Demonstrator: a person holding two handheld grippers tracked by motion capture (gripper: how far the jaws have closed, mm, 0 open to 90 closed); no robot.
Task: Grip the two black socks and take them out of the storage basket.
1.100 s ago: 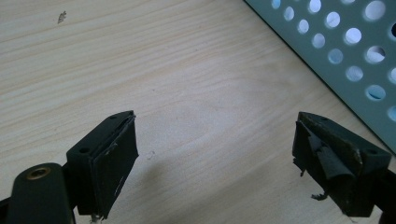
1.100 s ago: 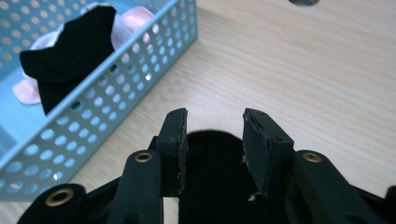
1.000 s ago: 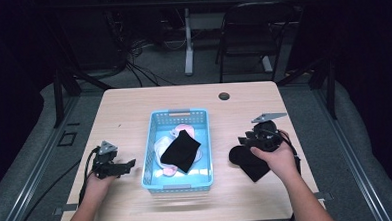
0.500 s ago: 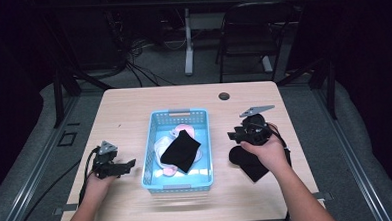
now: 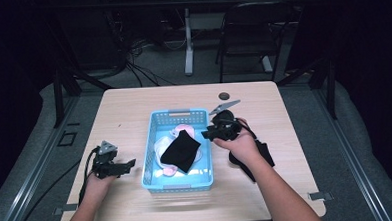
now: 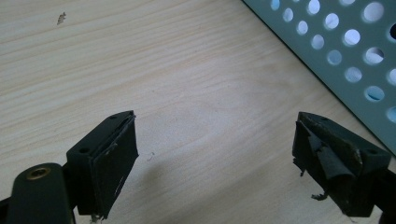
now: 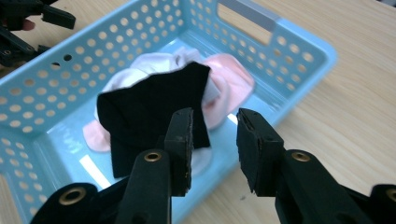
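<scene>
A light blue perforated basket (image 5: 174, 113) stands mid-table. Inside it a black cloth (image 5: 181, 149) lies over pink and white cloths (image 5: 185, 129). My right gripper (image 5: 207, 135) hovers at the basket's right rim, pointing into it. In the right gripper view its jaws (image 7: 215, 140) stand a little apart with nothing between them, just short of the black cloth (image 7: 149, 107) and the pink cloth (image 7: 231, 81). Left of the basket my left gripper (image 5: 129, 165) rests low over the table. Its jaws (image 6: 215, 149) are wide open over bare wood, beside the basket wall (image 6: 345, 56).
Another black cloth (image 5: 263, 155) lies on the table right of the basket, partly under the right forearm. A small dark round disc (image 5: 224, 95) sits near the table's far edge. A chair and cables stand on the floor beyond the table.
The right gripper has moved left and away from the black cloth on the table, up to the basket's right rim. The left gripper has stayed put.
</scene>
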